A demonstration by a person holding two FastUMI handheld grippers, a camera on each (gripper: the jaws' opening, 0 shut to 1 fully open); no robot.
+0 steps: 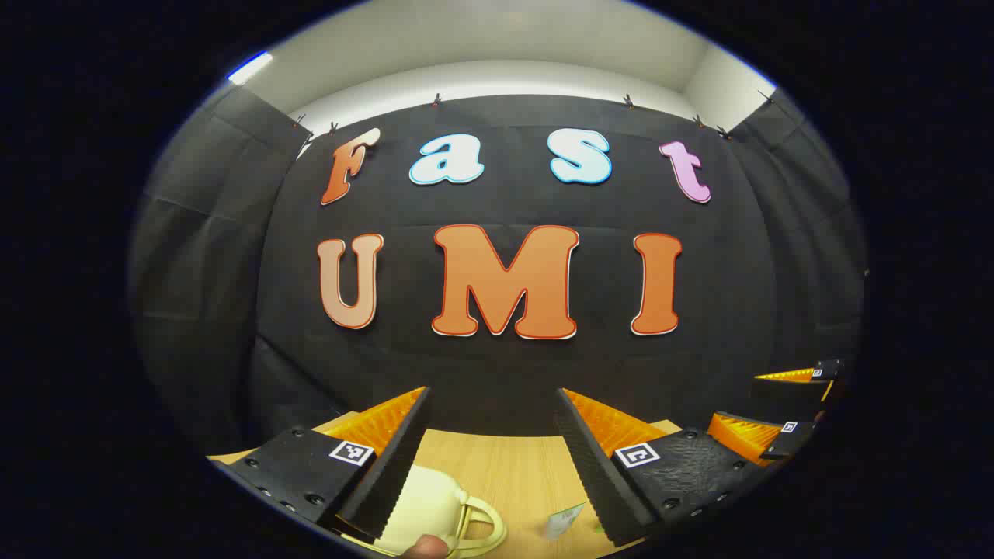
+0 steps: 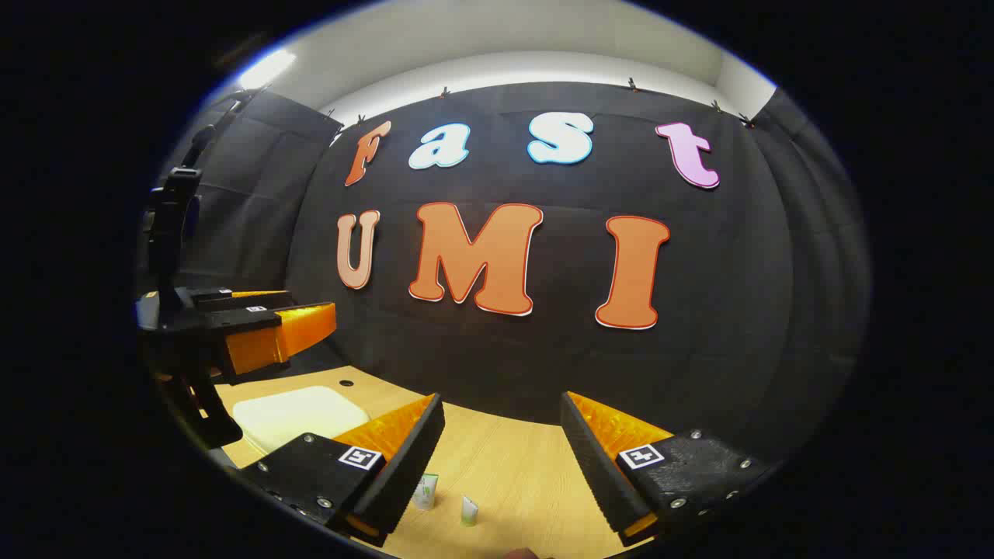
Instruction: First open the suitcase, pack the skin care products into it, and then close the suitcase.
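A pale cream suitcase (image 1: 427, 508) with a looped handle (image 1: 481, 528) lies on the wooden table (image 1: 512, 473), low in the left gripper view. My left gripper (image 1: 489, 466) hovers open above it, holding nothing. In the right gripper view the suitcase (image 2: 299, 411) lies flat at the left, its lid down. Two small skin care tubes (image 2: 425, 491) (image 2: 469, 510) stand on the table just below my open, empty right gripper (image 2: 501, 458). One tube (image 1: 563, 520) also shows by the left gripper's right finger. The left gripper (image 2: 303, 314) hangs above the suitcase.
The black cloth wall rises right behind the table's (image 2: 512, 466) far edge. A small dark hole (image 2: 346, 382) sits in the tabletop behind the suitcase. My right gripper (image 1: 784, 407) appears at the far right of the left gripper view.
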